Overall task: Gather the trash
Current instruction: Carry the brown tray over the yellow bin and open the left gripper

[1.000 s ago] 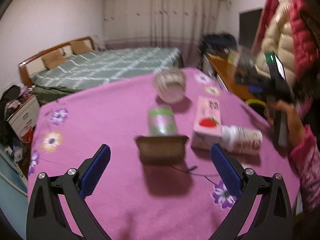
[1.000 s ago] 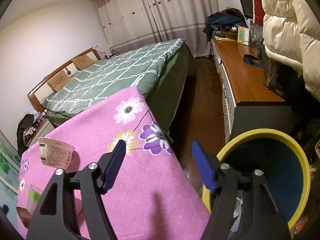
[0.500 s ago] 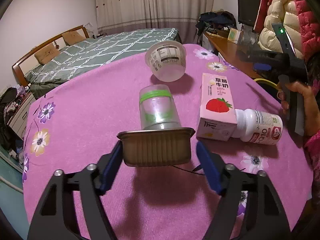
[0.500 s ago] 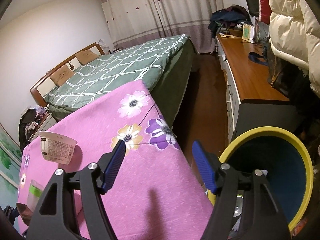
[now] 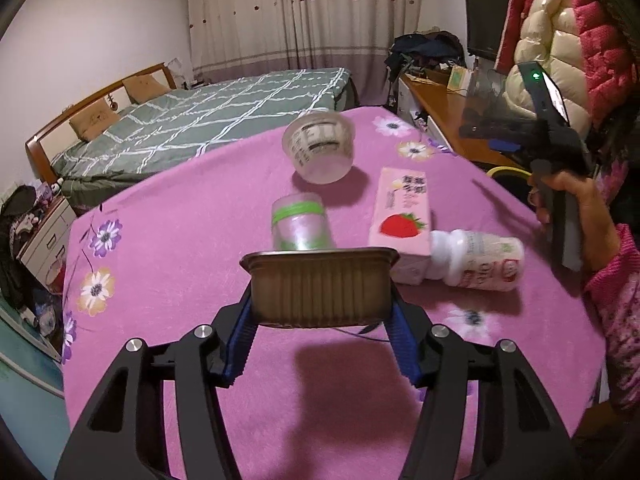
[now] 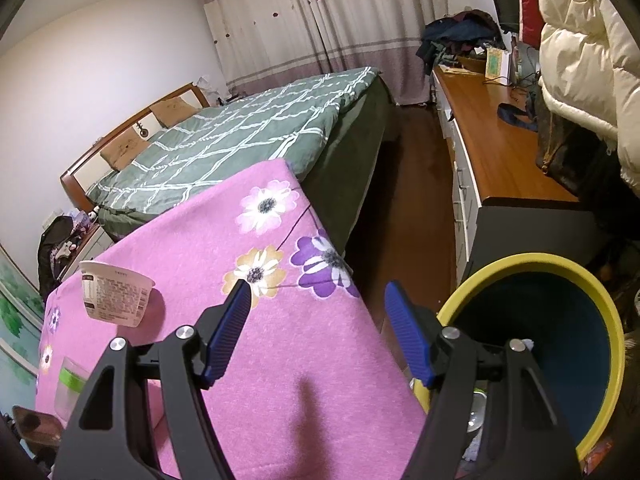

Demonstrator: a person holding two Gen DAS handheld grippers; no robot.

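Observation:
My left gripper [image 5: 320, 320] is shut on a brown foil tray [image 5: 320, 286] and holds it just above the pink flowered tablecloth [image 5: 168, 248]. Behind it lie a clear cup with a green band [image 5: 301, 224], a white tub [image 5: 320, 148], a pink strawberry milk carton [image 5: 404, 220] and a white bottle [image 5: 476, 260]. My right gripper [image 6: 318, 332] is open and empty over the table's right edge, beside a yellow-rimmed blue bin [image 6: 560, 344]. The tub [image 6: 114, 296] and the banded cup [image 6: 70, 388] show at its left.
A green quilted bed [image 6: 240, 136] stands beyond the table. A wooden sideboard [image 6: 504, 152] with clutter runs along the right wall, with puffy jackets [image 6: 580, 60] hanging above it. Dark floor [image 6: 412, 216] lies between bed, sideboard and bin. Some rubbish lies in the bin.
My left gripper moved forward around the foil tray and shut on it. The right gripper stayed open and shifted only slightly by the bin.

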